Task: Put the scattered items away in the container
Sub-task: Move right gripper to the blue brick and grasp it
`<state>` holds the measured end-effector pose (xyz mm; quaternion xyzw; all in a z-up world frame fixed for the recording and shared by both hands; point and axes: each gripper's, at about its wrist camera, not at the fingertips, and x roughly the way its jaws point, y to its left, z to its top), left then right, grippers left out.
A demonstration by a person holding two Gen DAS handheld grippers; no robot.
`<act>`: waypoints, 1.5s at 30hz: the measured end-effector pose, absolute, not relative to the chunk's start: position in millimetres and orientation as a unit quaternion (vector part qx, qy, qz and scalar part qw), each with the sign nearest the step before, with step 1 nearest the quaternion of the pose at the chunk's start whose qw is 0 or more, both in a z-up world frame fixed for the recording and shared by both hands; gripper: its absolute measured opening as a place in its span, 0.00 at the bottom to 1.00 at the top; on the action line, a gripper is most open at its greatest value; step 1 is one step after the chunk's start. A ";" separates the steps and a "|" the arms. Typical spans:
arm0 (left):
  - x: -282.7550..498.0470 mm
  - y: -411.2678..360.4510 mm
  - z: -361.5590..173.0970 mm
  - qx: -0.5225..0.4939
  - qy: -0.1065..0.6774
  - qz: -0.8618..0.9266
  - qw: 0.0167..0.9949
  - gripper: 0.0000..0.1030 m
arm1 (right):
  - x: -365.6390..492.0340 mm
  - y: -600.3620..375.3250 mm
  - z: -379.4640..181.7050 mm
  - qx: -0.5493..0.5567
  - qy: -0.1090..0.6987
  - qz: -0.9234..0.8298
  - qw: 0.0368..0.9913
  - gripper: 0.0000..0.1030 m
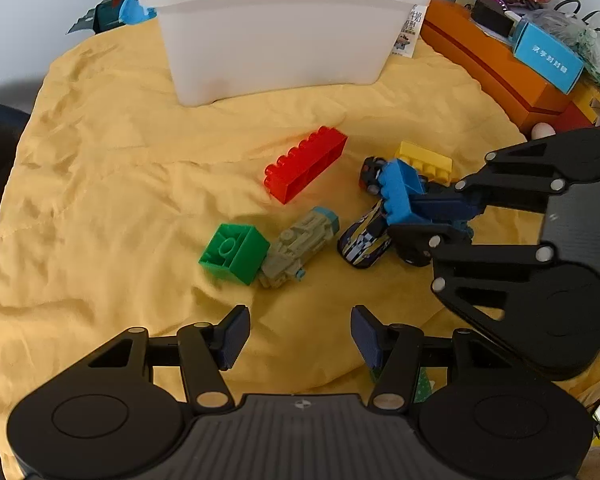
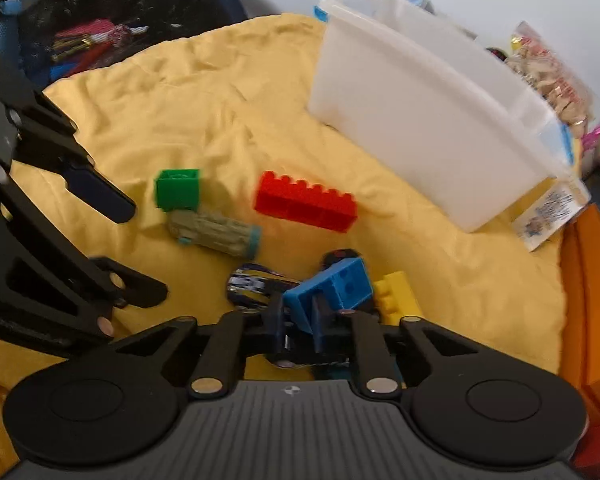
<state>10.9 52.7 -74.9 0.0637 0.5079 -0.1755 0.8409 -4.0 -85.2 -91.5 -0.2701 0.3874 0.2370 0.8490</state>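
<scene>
Two grippers: our right gripper [image 2: 298, 322] had clamped the blue brick [image 2: 332, 286] beside the toy car [image 2: 250, 286]. Our left gripper [image 1: 300, 338] hung half-open, empty, short of the green brick [image 1: 234, 252].

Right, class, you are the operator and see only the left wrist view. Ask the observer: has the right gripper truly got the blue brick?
Observer: Yes. The right wrist view shows the right gripper shut on one wall of the blue brick, hollow side showing.
Operator: What is the dark patch off the cloth?
Observer: A dark bag with red and other coloured pens in it, blurred.
</scene>
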 end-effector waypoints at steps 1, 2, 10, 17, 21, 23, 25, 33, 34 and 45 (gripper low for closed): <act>11.4 51.4 -73.9 0.066 0.506 -0.178 0.842 0.58 | -7.0 -90.9 -86.6 -0.255 0.389 0.239 0.852 0.08; 12.1 49.7 -72.9 0.068 0.504 -0.180 0.842 0.58 | -9.7 -98.2 -80.2 -0.233 0.394 0.243 0.855 0.08; 31.8 28.2 -69.0 0.094 0.486 -0.210 0.843 0.58 | -17.5 -176.8 -79.3 0.057 0.491 0.298 0.817 0.09; 34.1 14.5 -71.9 0.103 0.491 -0.235 0.833 0.58 | -33.0 -221.5 -83.8 0.071 0.499 0.203 0.840 0.12; 23.3 4.2 -69.9 0.094 0.483 -0.278 0.825 0.58 | -32.8 -203.0 -74.1 -0.001 0.473 0.226 0.852 0.12; 18.4 -2.0 -70.5 0.107 0.477 -0.277 0.827 0.58 | -31.0 -190.8 -74.6 -0.019 0.465 0.251 0.849 0.12; 19.3 -4.7 -76.2 0.120 0.484 -0.261 0.826 0.58 | -27.3 -177.4 -79.4 -0.041 0.466 0.254 0.846 0.12; 17.0 33.4 -91.2 0.104 0.512 -0.202 0.829 0.57 | -16.7 -138.5 -85.6 -0.048 0.449 0.316 0.834 0.14; 15.6 40.3 -89.6 0.097 0.511 -0.193 0.832 0.57 | -16.7 -132.1 -85.5 -0.055 0.447 0.324 0.832 0.14; 10.1 69.9 -71.5 0.071 0.497 -0.170 0.848 0.57 | -17.9 -128.4 -73.9 -0.043 0.435 0.294 0.850 0.29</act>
